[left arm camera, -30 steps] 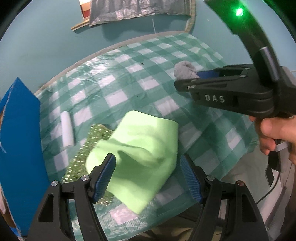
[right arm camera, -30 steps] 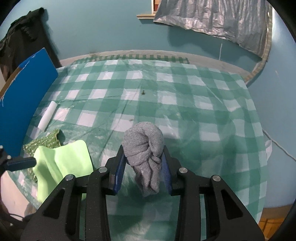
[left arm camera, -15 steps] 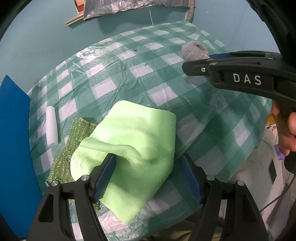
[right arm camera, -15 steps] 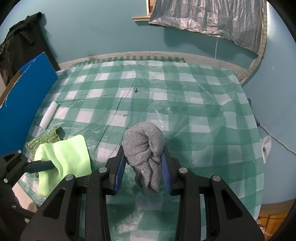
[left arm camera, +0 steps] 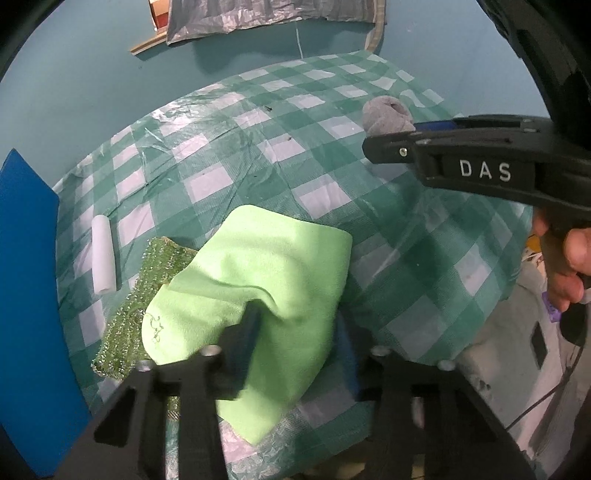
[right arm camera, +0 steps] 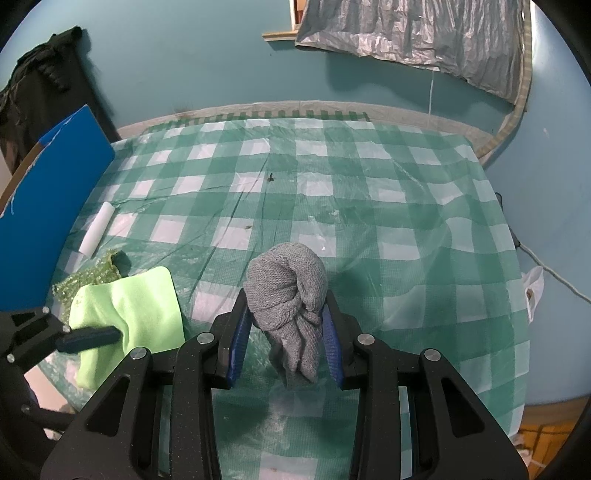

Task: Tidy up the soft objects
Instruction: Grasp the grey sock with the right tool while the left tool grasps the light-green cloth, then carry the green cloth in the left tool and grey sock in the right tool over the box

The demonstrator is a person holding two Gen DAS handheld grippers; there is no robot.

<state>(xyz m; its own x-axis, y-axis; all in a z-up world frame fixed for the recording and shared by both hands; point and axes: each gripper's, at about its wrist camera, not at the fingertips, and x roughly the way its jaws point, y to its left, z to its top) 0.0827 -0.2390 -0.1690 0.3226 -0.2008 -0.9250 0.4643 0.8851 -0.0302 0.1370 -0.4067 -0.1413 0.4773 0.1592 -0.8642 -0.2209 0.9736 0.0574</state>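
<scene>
A light green cloth [left arm camera: 266, 280] lies on the green-checked tablecloth [left arm camera: 229, 147], partly over a sparkly green cloth [left arm camera: 147, 295]. My left gripper [left arm camera: 295, 332] has closed on the near fold of the light green cloth; it shows in the right wrist view [right arm camera: 125, 314]. My right gripper [right arm camera: 284, 339] is shut on a bunched grey knit cloth [right arm camera: 288, 295] and holds it above the table. That grey cloth shows in the left wrist view [left arm camera: 386, 116] between the right gripper's fingers.
A white roll [left arm camera: 103, 258] lies left of the sparkly cloth. A blue board [left arm camera: 26, 295] stands along the table's left edge. A silver sheet [right arm camera: 413, 29] hangs on the teal wall behind. The table's near edge drops off at lower right.
My left gripper has moved forward and its fingers have closed on the light green cloth. The right gripper still holds the grey cloth, almost in the same place.
</scene>
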